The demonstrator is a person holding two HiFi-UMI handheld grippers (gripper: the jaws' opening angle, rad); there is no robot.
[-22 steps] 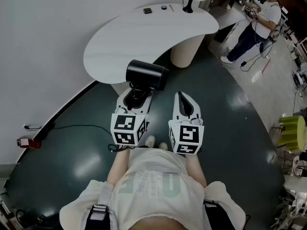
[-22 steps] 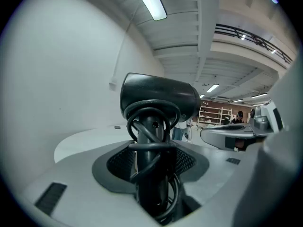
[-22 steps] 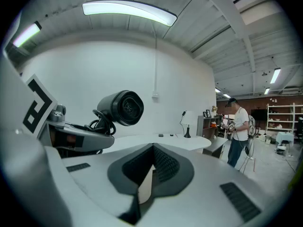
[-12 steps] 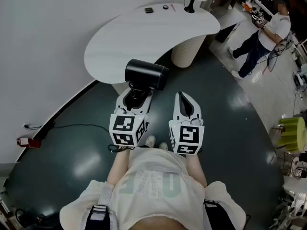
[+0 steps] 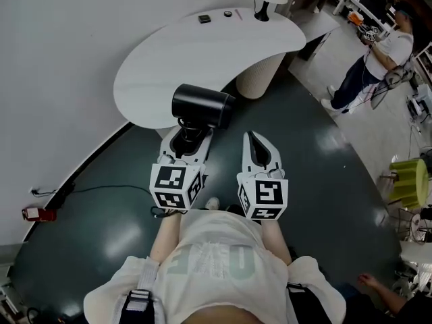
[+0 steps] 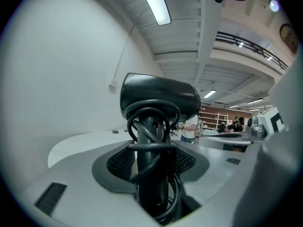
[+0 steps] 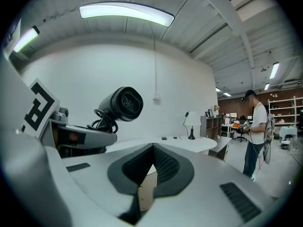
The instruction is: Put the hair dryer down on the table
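A black hair dryer [image 5: 201,106] with its cord wound round the handle stands upright in my left gripper [image 5: 187,135], which is shut on the handle [image 6: 154,174]. The barrel [image 6: 158,97] points right and hangs just short of the near edge of the white curved table [image 5: 202,52]. From the right gripper view the hair dryer [image 7: 119,105] shows at the left, above the left gripper's body. My right gripper [image 5: 257,143] hangs beside the left one over the dark floor, shut, with nothing between its pads [image 7: 163,167].
On the table's far end stand a small black-stemmed lamp [image 5: 262,9] and two small dark items [image 5: 204,19]. A round white pedestal [image 5: 260,76] carries the table. A person [image 5: 374,59] stands at the right. A cable [image 5: 101,187] crosses the dark floor at the left.
Both grippers have barely moved; the hair dryer has shifted slightly left and toward the table edge. The person at the right has walked further away.
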